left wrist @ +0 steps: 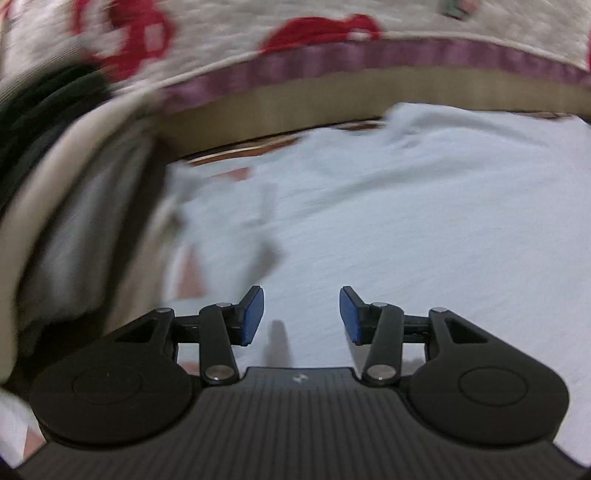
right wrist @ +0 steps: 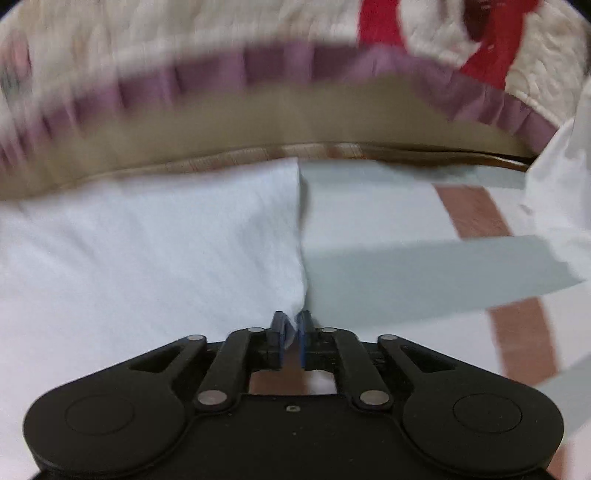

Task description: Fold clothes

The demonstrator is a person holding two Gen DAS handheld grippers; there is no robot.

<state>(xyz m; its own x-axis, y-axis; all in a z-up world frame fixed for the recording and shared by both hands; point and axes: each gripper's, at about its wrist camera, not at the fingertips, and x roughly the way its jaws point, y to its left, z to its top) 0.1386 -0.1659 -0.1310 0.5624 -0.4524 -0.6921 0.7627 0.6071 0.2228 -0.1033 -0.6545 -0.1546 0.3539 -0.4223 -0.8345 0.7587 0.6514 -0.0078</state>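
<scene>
White garment edge pinched by right claw (left claw agape).

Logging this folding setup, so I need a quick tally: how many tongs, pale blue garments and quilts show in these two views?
Tongs: 2, left tongs and right tongs
Pale blue garment: 1
Red-patterned quilt: 1
Total: 4

The garment lies on the table, left of its bare part; a quilt lies beyond the far edge; a second cloth sits far right.
</scene>
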